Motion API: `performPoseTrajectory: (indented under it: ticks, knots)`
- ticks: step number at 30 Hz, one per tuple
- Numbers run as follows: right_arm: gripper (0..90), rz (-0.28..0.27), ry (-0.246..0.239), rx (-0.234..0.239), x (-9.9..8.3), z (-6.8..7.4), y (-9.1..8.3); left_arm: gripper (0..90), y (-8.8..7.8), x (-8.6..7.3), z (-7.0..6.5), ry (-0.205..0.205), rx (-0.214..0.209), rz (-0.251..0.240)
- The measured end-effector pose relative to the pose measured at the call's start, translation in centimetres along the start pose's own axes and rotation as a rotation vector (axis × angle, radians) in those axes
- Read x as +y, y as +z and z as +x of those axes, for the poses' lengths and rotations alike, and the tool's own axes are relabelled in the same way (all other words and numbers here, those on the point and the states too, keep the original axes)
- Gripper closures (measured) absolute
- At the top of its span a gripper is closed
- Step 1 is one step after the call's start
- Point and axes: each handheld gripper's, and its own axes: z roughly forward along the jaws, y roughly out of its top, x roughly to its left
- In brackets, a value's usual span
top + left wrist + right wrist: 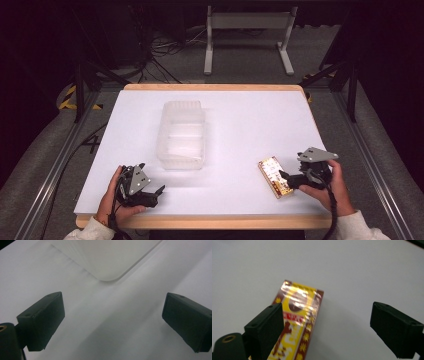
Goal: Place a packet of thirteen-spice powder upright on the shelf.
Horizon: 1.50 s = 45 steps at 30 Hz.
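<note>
White table: big, bare in middle. Clear box sits left of middle, nothing inside. Yellow-brown packet lies flat near right gripper, jaws wide, not holding. Left gripper wide, holding nothing. Packet not picked up yet; putting it in box likely still to do.

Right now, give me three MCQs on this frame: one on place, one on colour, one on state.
1. Where does the box lie?
A. inside the tub
B. on the table's right, by the right gripper
C. on the floor

2. What colours is the box?
A. yellow and brown
B. blue and white
C. green

3. How does the left gripper stand?
A. shut on the box
B. shut on the tub
C. open, holding nothing

Key: 1 B, it lies on the table beside the right gripper, apart from the tub. 2 A, the wrapper shows it. 3 C, bare table lies between its spread jaws.
</note>
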Motion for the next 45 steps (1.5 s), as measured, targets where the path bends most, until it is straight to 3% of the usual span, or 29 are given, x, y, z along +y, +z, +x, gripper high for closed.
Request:
performPoseTrajectory:
  ticks: [2,4,7,13,17,23,27,30,31,40,45]
  knots:
    - [12.0,0.017,0.022,0.027,-1.6,-0.7,-0.5,4.9,0.1,0.0,-0.1,0.002,0.000,0.005]
    - [11.8,0.033,0.013,0.016,-2.4,-0.9,-0.9,4.9,0.0,-0.1,-0.1,0.006,-0.003,0.007]
    - [12.2,0.030,0.043,0.020,-3.0,-1.4,-1.4,4.9,-0.4,-0.3,-0.2,0.001,-0.003,-0.005]
    - [13.5,0.016,0.084,0.026,-2.5,-2.0,-1.2,4.9,-0.6,-0.7,0.0,-0.005,0.001,0.002]
    - [15.1,0.030,0.127,0.057,-2.3,-2.1,-0.7,4.9,-0.6,-0.6,-0.2,0.002,0.002,0.011]
    - [16.7,0.050,0.135,0.088,-2.0,-1.6,-0.3,4.9,-0.4,-0.6,-0.3,0.002,-0.001,0.013]
    - [18.2,0.086,0.137,0.083,-1.4,-1.5,0.2,4.9,-0.4,-0.6,-0.2,0.005,-0.002,0.017]
    - [18.5,0.155,0.204,0.103,-0.6,-1.7,1.0,4.9,-0.3,-0.6,-0.2,0.012,-0.003,0.026]
    - [18.5,0.166,0.206,0.108,-0.3,-1.7,1.2,4.9,-0.3,-0.6,-0.2,0.013,-0.005,0.025]
    - [19.1,0.251,0.176,0.121,2.6,-0.7,3.4,5.0,-0.3,-0.7,-0.3,0.018,-0.008,0.033]
    - [19.0,0.282,0.186,0.135,3.5,-0.6,4.2,5.0,-0.1,-0.6,-0.4,0.032,-0.011,0.039]
